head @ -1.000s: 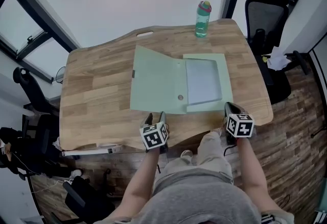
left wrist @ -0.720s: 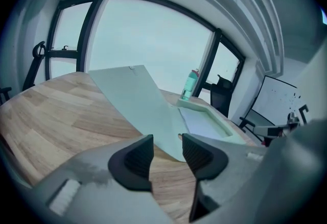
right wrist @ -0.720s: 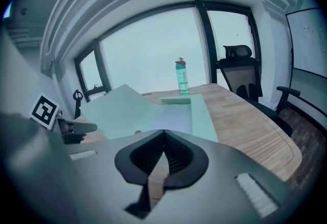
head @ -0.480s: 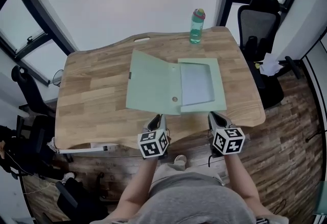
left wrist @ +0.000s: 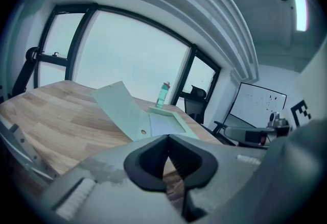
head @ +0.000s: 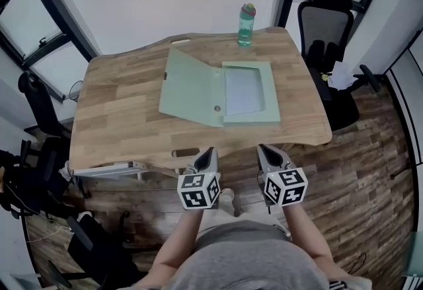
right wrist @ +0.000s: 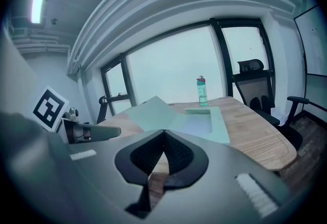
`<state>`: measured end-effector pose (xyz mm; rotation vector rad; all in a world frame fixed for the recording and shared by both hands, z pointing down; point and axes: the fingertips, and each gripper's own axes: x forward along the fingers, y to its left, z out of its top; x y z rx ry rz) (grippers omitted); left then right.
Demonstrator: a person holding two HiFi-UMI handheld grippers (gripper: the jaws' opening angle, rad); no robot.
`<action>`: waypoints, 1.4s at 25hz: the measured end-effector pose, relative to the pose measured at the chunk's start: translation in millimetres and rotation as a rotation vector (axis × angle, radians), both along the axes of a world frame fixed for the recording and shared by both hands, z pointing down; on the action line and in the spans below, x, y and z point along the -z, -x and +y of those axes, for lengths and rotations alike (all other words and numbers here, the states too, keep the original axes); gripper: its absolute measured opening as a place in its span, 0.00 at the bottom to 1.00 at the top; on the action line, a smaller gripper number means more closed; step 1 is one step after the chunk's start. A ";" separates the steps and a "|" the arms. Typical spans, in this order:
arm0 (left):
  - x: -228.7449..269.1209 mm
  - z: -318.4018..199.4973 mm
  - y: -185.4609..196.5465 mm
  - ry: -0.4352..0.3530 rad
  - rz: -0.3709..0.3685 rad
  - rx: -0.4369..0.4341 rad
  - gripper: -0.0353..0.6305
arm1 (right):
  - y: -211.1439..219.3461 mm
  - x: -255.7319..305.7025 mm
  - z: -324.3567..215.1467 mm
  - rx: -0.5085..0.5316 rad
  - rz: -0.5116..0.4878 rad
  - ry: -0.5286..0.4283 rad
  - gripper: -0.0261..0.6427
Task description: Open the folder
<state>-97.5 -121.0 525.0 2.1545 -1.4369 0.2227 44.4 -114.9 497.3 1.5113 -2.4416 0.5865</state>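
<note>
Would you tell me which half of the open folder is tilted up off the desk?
The cover, on the left: it slants up from the spine, while the tray half with the sheet inside lies flat.

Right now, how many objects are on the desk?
2. The green folder lies open around the middle of the desk. The bottle stands upright at the far edge. The whole desktop is in view.

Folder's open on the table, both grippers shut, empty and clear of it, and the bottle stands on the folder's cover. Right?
Not the bottle: the head view shows it standing on the bare table at the far edge, apart from the folder. The rest holds: folder open, left gripper and right gripper shut, empty, clear of it.
</note>
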 end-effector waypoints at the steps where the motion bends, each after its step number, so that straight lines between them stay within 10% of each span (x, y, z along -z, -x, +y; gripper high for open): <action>1: 2.1 10.8 -3.7 0.003 0.003 -0.008 0.06 | -0.3 0.6 9.7 0.006 0.000 0.006 0.04; 35: 46.8 124.4 -69.9 -0.116 -0.001 -0.049 0.06 | -25.9 45.7 127.3 0.064 -0.056 -0.105 0.04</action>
